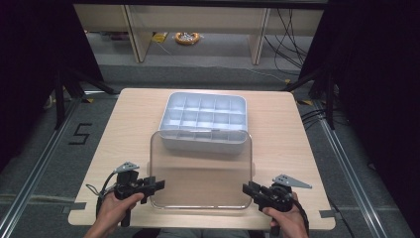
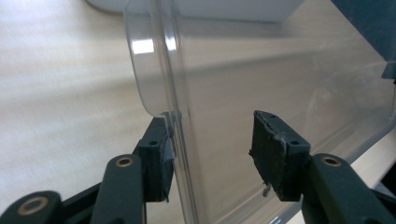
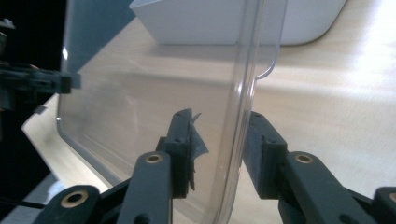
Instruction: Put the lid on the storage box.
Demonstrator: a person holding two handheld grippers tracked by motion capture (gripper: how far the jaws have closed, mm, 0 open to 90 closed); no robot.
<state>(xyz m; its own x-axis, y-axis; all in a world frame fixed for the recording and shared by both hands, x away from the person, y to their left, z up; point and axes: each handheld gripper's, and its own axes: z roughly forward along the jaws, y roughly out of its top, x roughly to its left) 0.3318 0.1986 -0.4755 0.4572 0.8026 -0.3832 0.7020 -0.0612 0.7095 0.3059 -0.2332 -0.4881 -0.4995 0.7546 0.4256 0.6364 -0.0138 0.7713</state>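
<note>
High view shows my left gripper (image 1: 159,185) and right gripper (image 1: 246,189), jaws open astride the clear lid's (image 1: 200,171) side rims at lower centre; I judge it light, stiff, slippery, best pinched at those rims.

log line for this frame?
left tongs: open, straddling clear lid left rim | right tongs: open, straddling right rim | lid: in front of white divided tray

One counter (image 1: 124,124), one divided grey tray (image 1: 205,119), one clear lid (image 1: 200,178), and two tools: left tool (image 1: 159,185), right tool (image 1: 246,189).
</note>
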